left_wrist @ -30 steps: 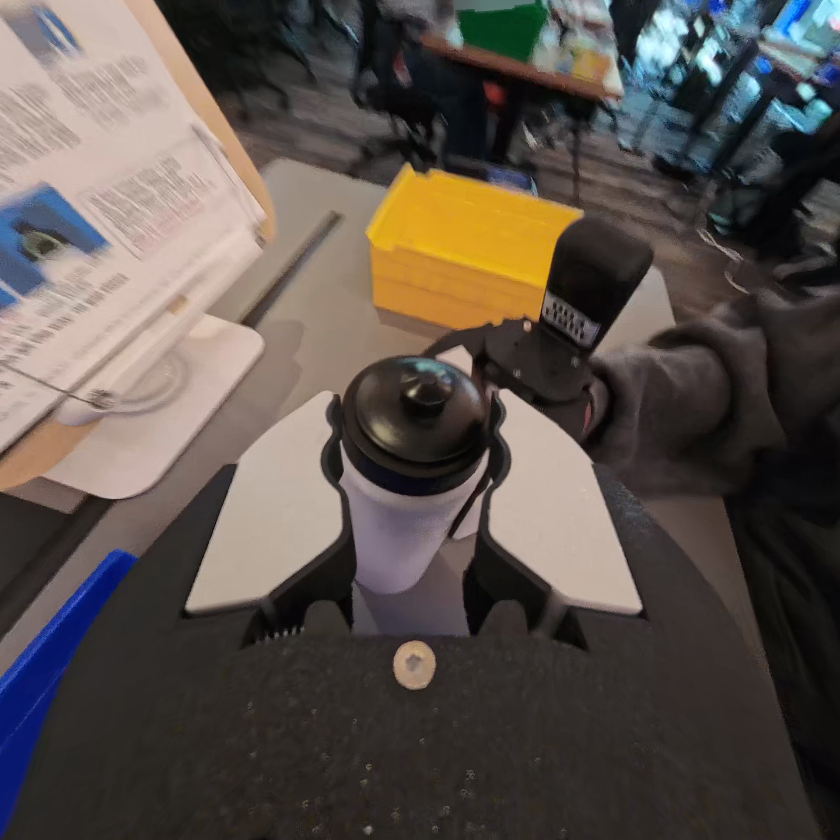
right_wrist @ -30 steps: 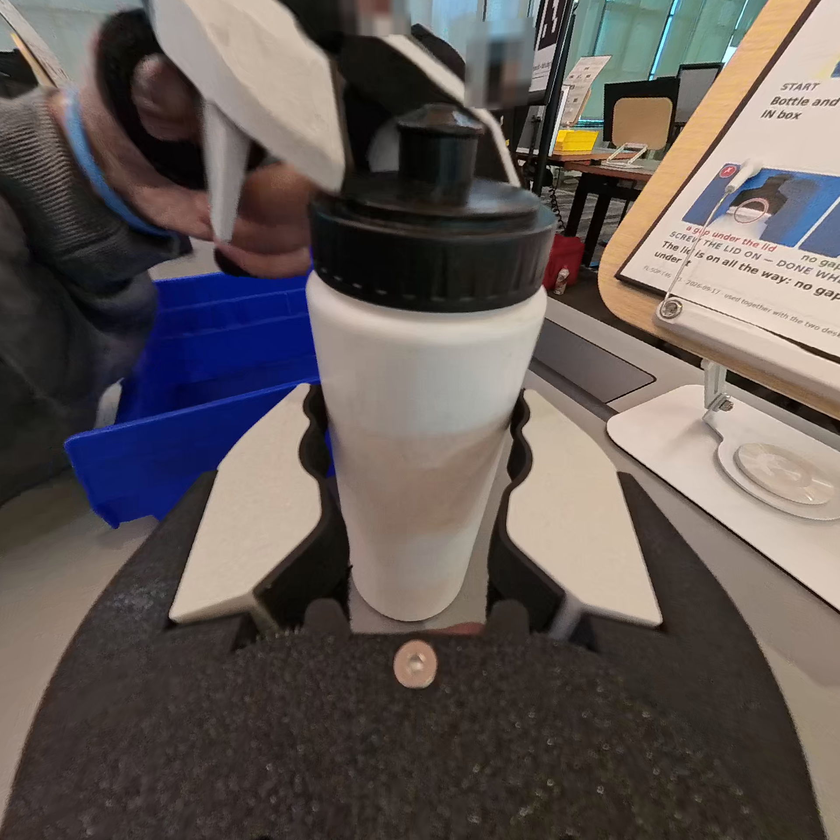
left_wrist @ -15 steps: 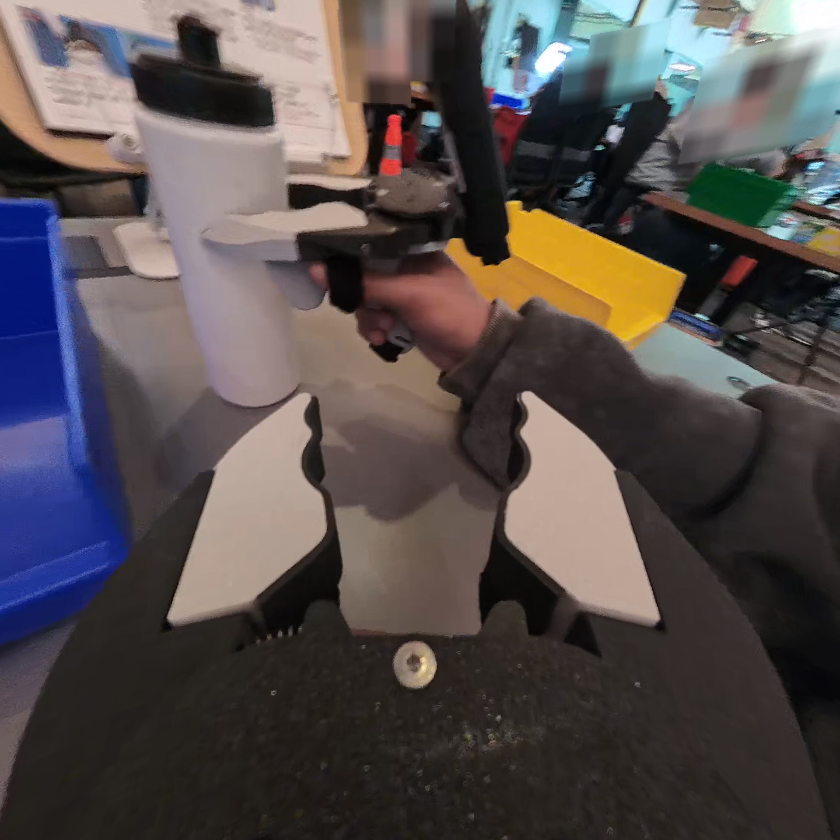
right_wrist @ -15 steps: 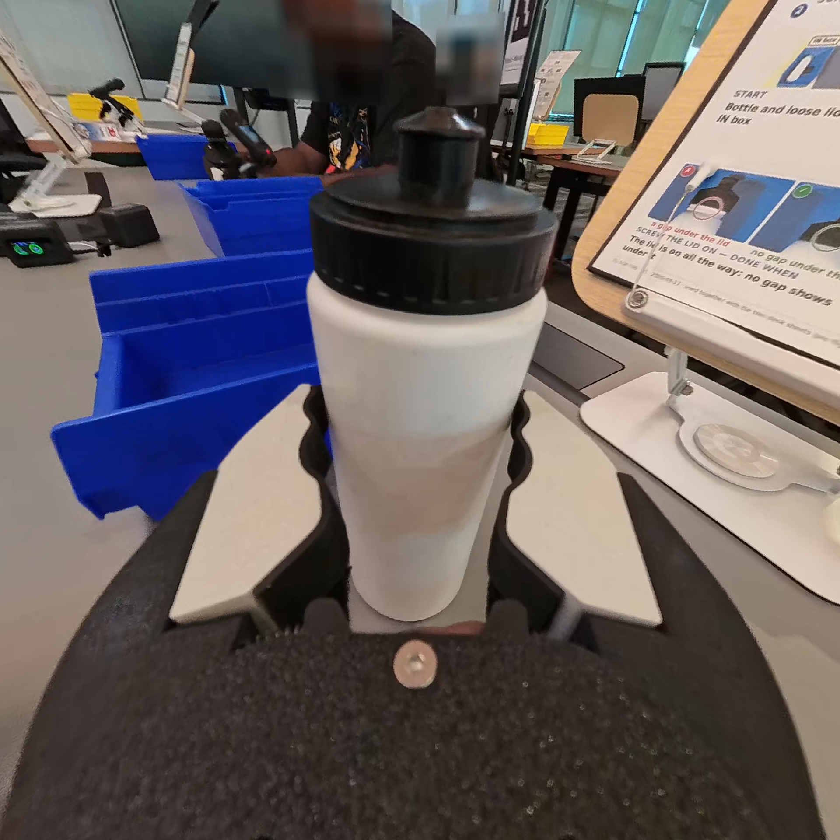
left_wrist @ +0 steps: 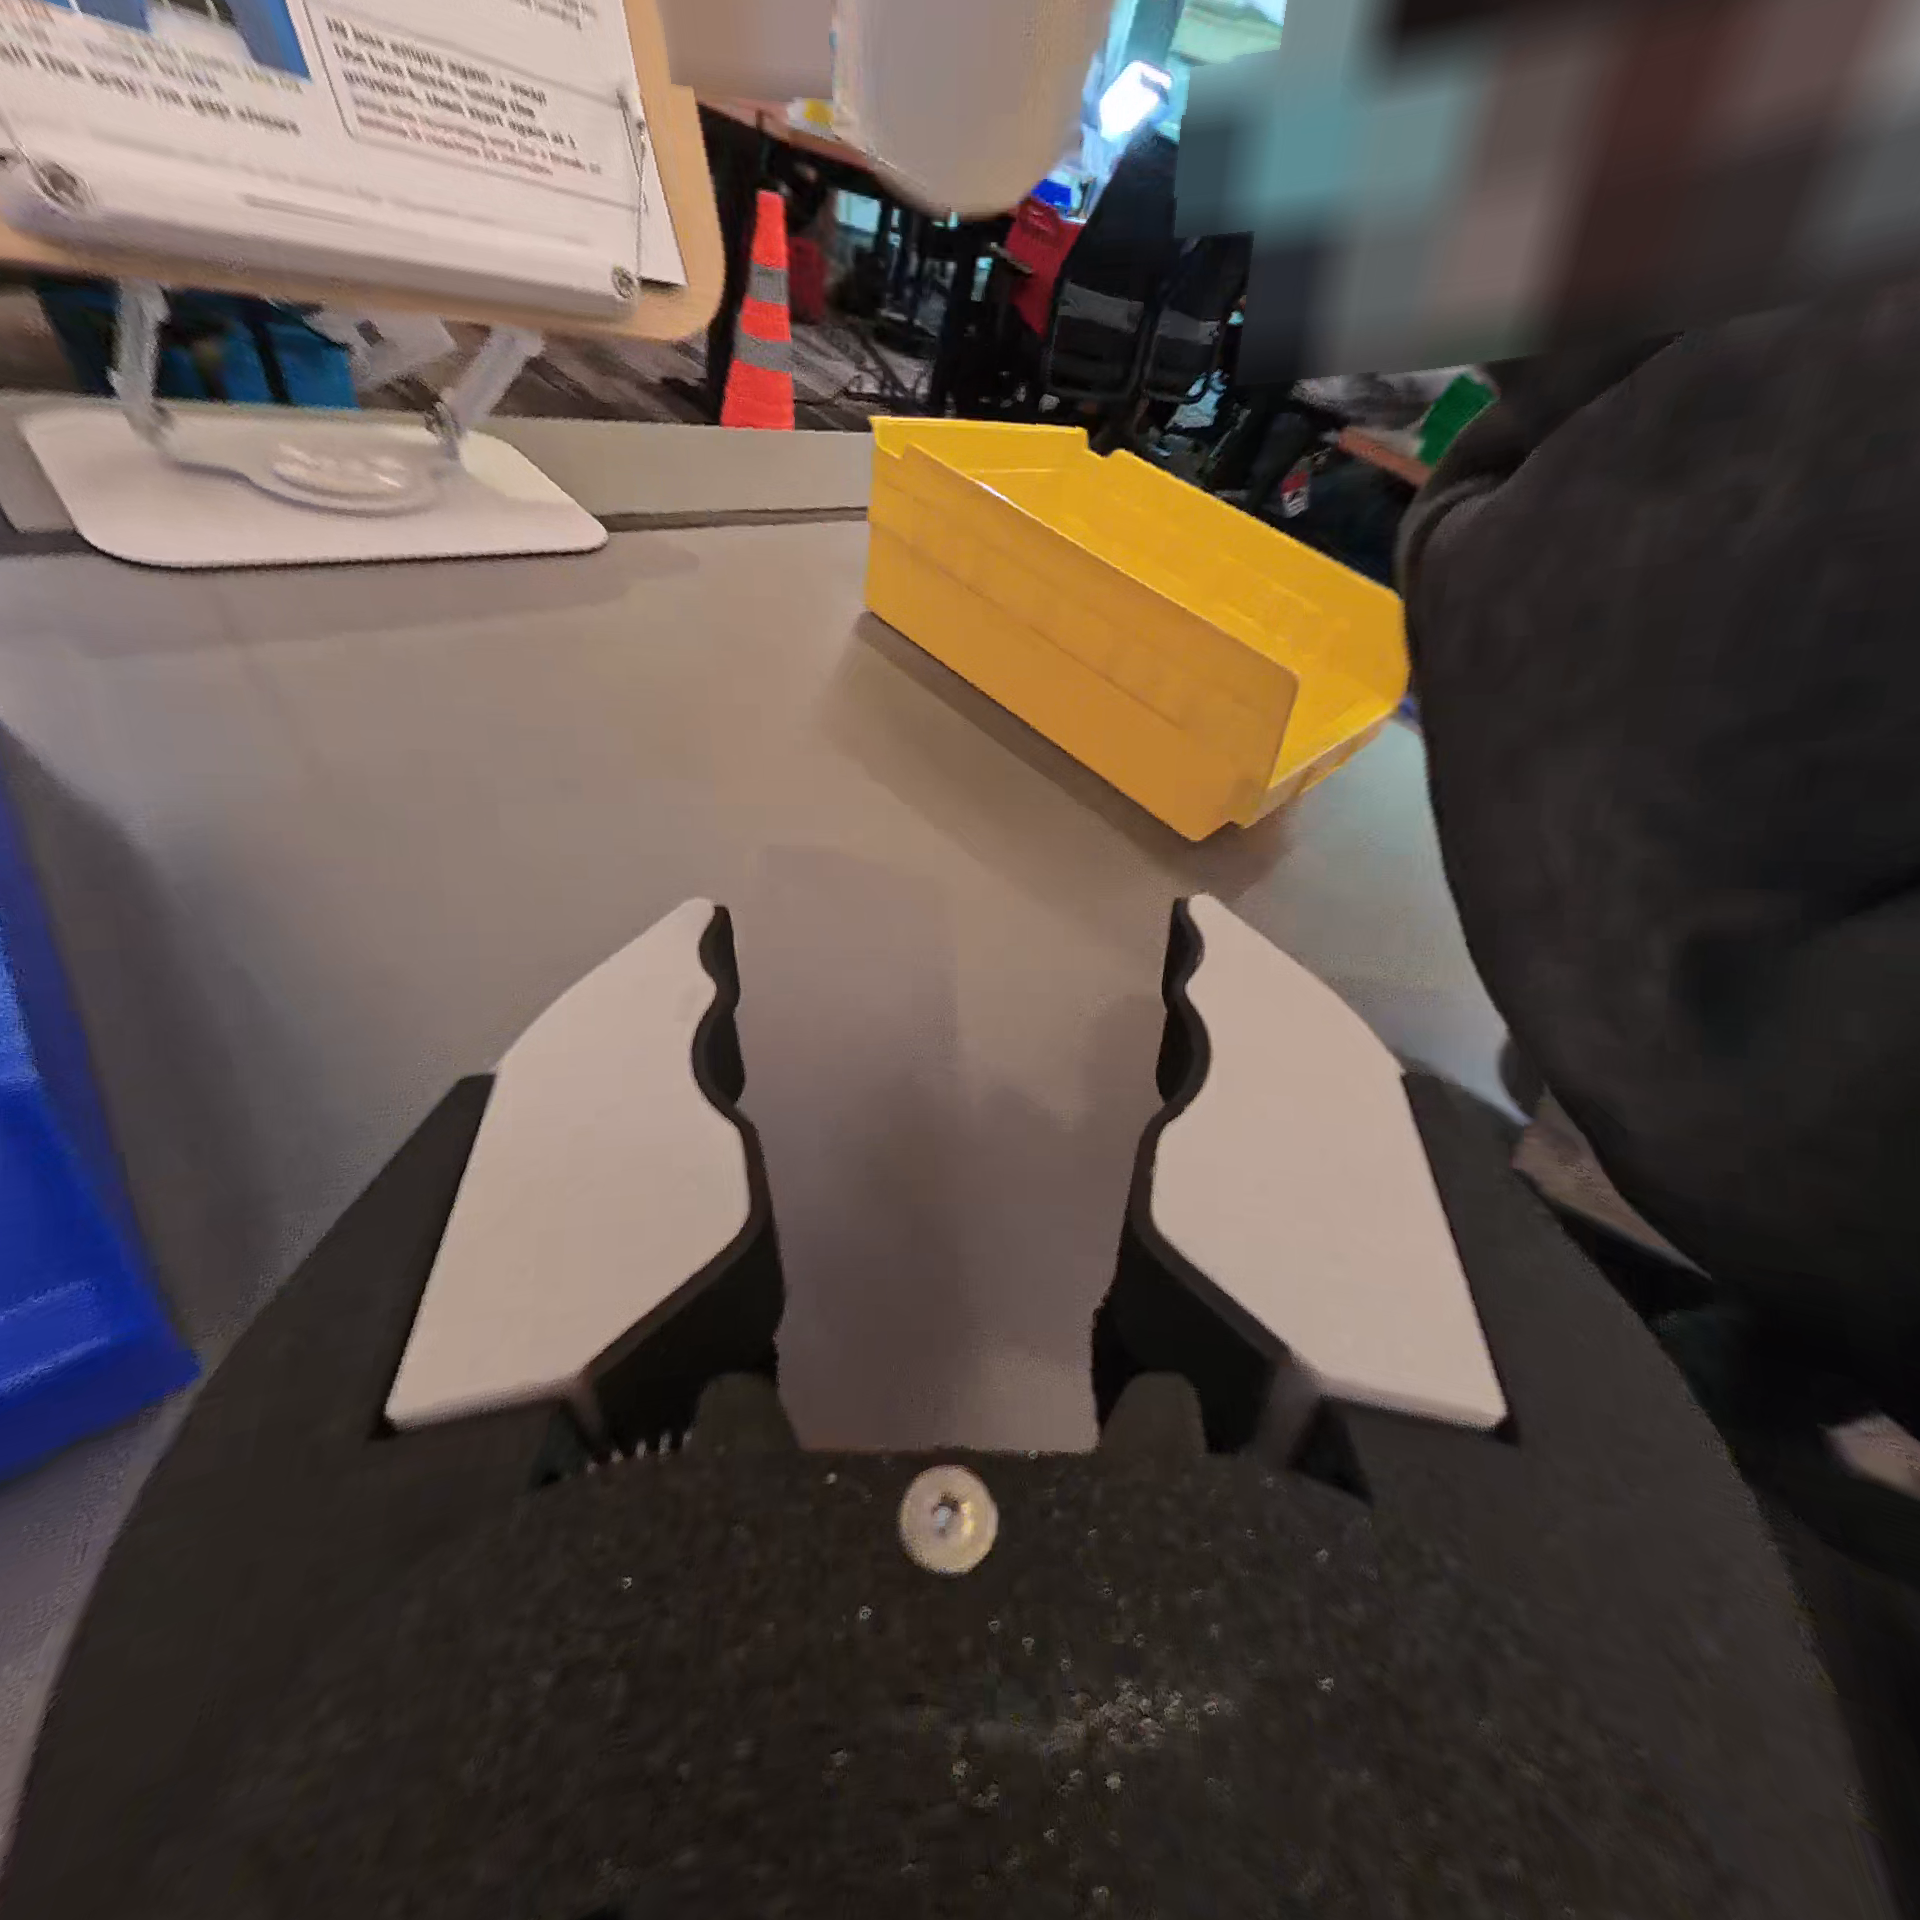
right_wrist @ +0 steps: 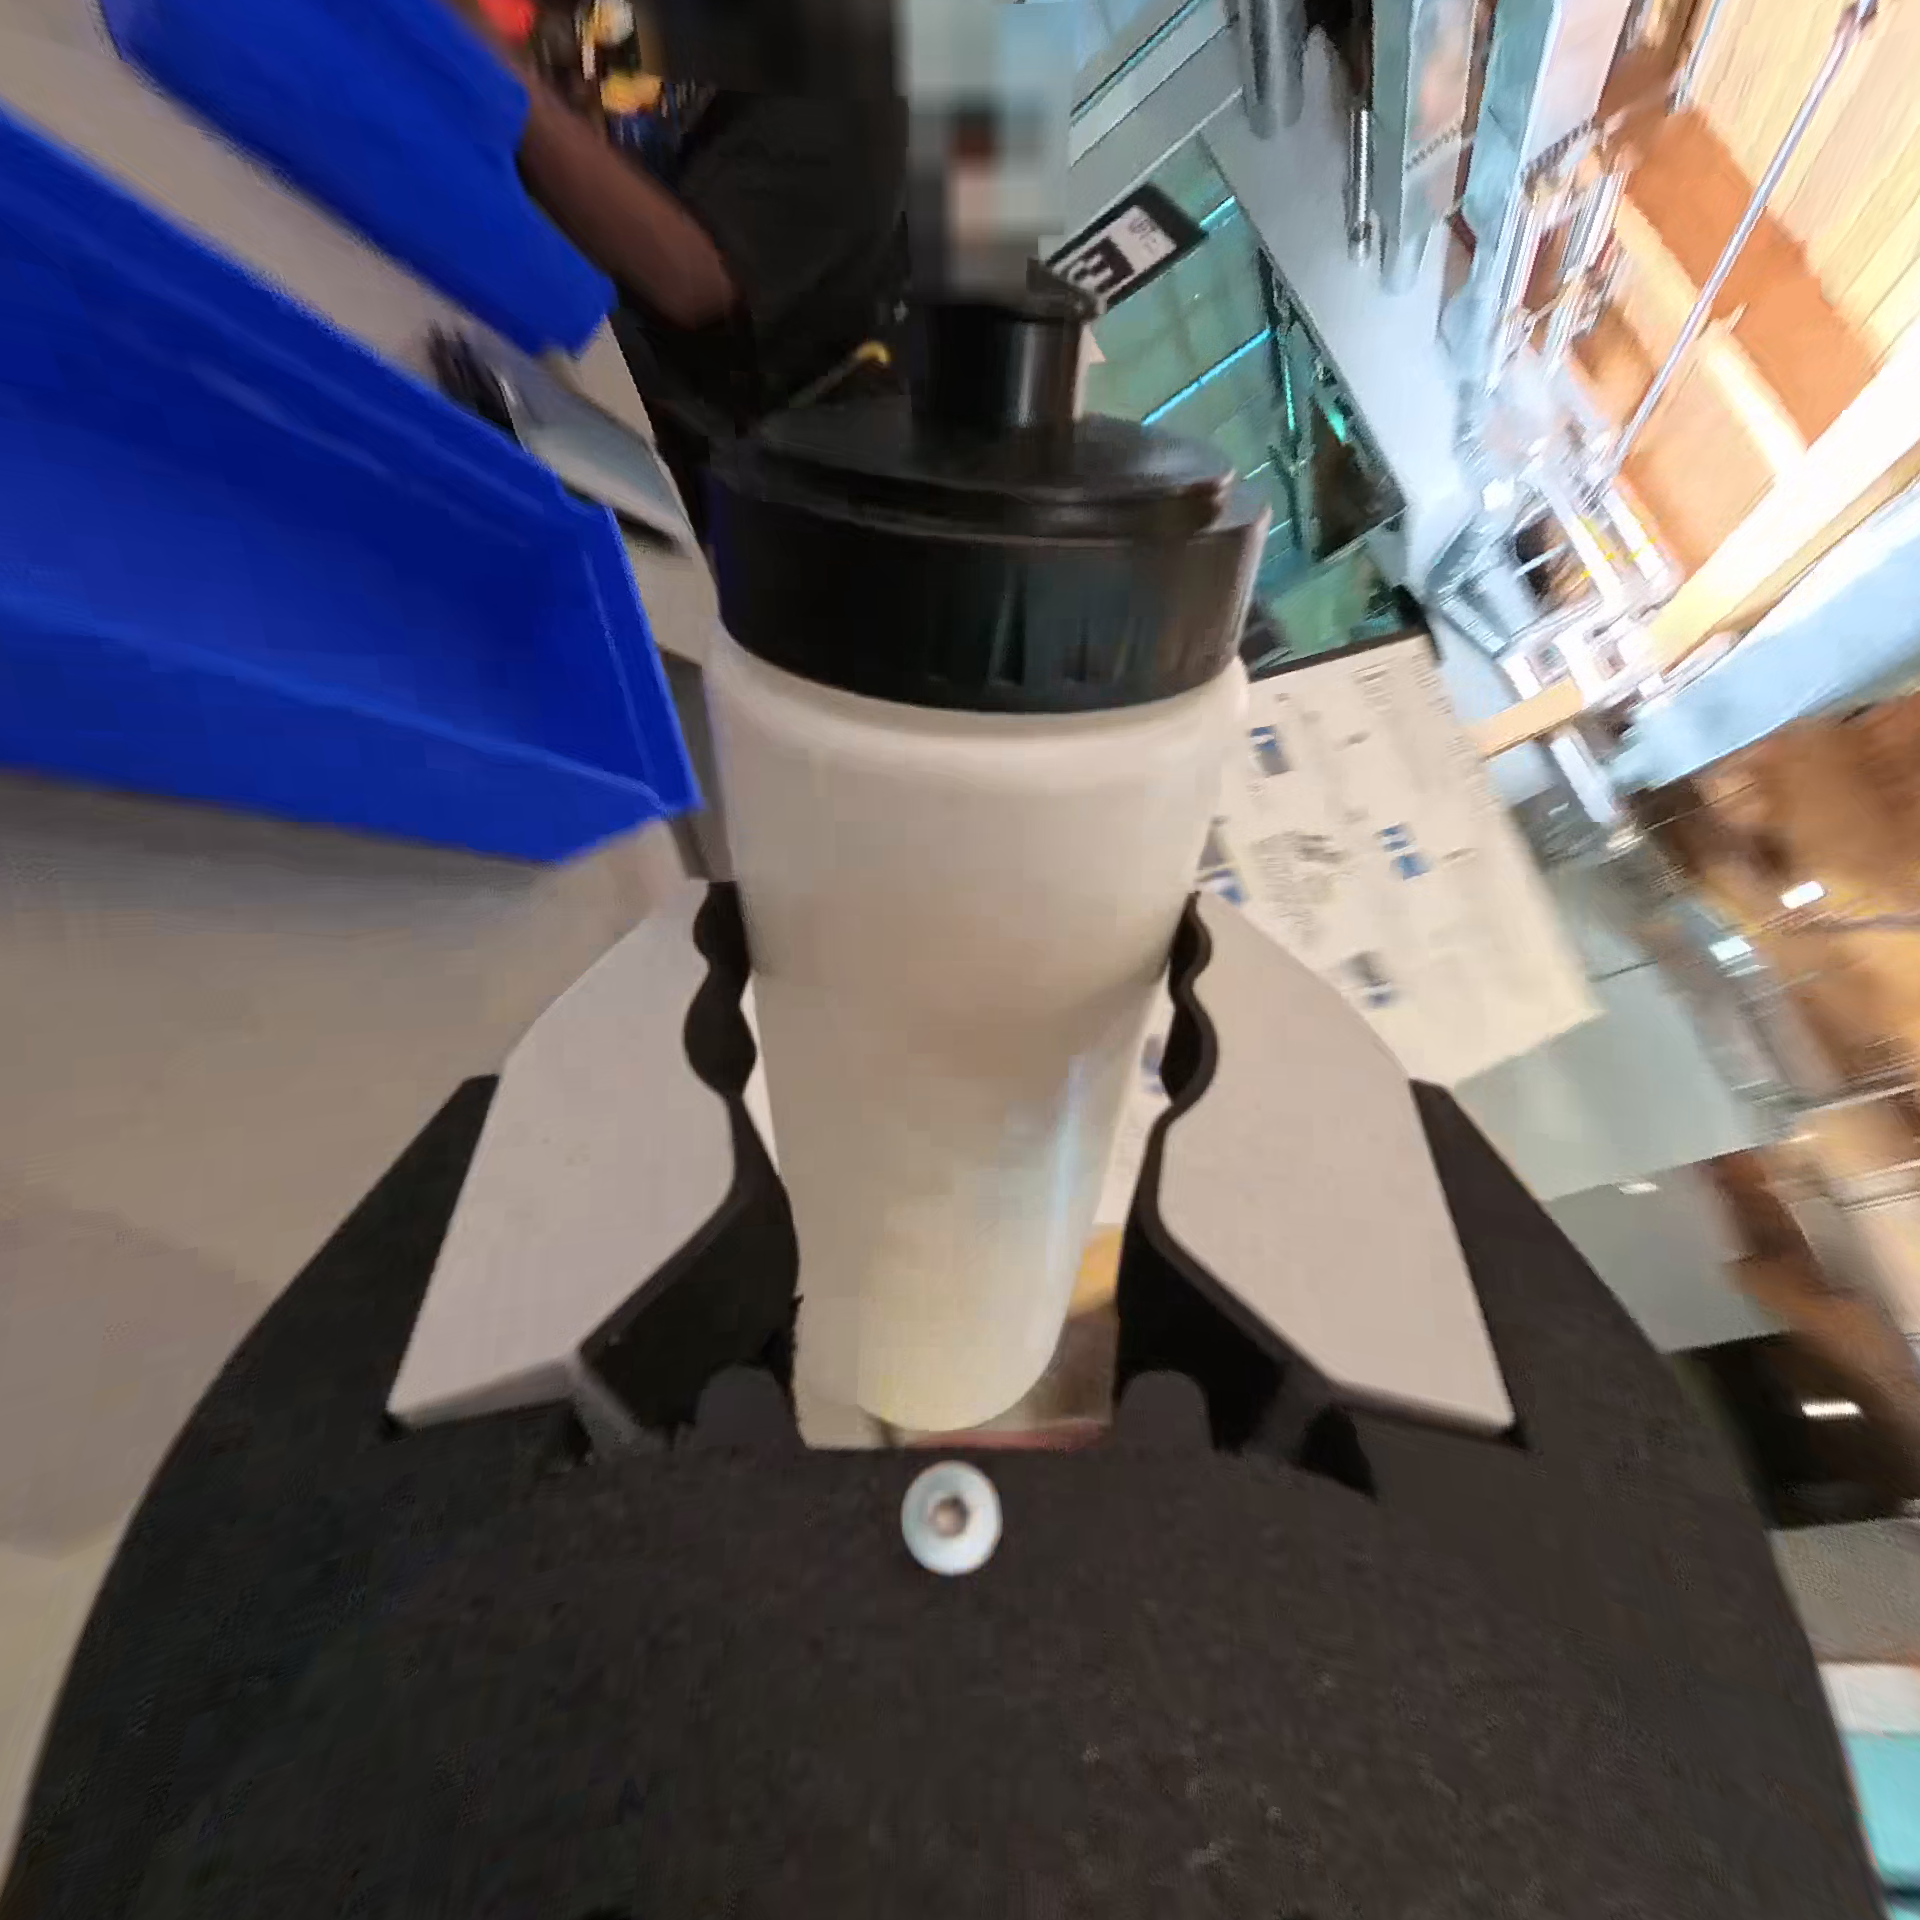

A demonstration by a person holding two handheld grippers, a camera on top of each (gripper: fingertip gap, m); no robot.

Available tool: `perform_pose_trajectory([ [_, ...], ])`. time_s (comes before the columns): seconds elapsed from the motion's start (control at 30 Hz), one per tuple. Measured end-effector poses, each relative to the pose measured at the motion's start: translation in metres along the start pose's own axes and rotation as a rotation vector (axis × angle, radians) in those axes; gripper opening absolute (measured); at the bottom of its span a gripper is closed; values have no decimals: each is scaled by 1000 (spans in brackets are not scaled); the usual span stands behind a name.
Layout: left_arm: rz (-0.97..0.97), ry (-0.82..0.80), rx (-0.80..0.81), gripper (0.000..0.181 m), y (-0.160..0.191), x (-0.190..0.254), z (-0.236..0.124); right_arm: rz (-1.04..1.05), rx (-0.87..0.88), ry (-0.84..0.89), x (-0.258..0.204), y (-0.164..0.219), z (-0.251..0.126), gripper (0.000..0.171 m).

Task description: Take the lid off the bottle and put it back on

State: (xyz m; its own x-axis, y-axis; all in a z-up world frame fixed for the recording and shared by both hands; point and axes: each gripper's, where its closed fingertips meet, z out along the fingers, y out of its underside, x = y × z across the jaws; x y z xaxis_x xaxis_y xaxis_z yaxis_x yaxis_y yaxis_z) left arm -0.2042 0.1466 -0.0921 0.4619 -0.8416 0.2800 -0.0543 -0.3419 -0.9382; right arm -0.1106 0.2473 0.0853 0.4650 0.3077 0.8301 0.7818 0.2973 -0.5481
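Observation:
My right gripper (right_wrist: 951,987) is shut on a white bottle (right_wrist: 966,894) with its black lid (right_wrist: 982,582) on, and holds it tilted and lifted off the table. The bottle's white bottom (left_wrist: 951,94) shows at the top of the left wrist view, up in the air. My left gripper (left_wrist: 951,987) is open and empty, low over the grey table (left_wrist: 520,748), with nothing between its fingers.
A yellow bin (left_wrist: 1122,623) stands on the table ahead and right of my left gripper. A blue bin (left_wrist: 62,1195) is at its left edge; blue bins (right_wrist: 260,540) also show in the right wrist view. An instruction board on a white stand (left_wrist: 312,488) is at the back left. A dark sleeve (left_wrist: 1683,790) fills the right side.
My left gripper let go of the lid, opened and drew back low over the table. My right gripper lifted the bottle off the table and tilted it.

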Motion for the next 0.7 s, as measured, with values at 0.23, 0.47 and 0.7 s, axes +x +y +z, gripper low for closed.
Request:
perform_pose_trajectory([
  [0.23,-174,111,-5,79,-1,8,0,-568,-238,-106,55,71,-65,78],
  [0.47,-124,95,-21,79,2,10,4,-1203,-401,-426,16,244,-98,78],
  [0.7,-80,92,-52,78,9,10,6,-1252,-291,-709,-39,319,-112,78],
])
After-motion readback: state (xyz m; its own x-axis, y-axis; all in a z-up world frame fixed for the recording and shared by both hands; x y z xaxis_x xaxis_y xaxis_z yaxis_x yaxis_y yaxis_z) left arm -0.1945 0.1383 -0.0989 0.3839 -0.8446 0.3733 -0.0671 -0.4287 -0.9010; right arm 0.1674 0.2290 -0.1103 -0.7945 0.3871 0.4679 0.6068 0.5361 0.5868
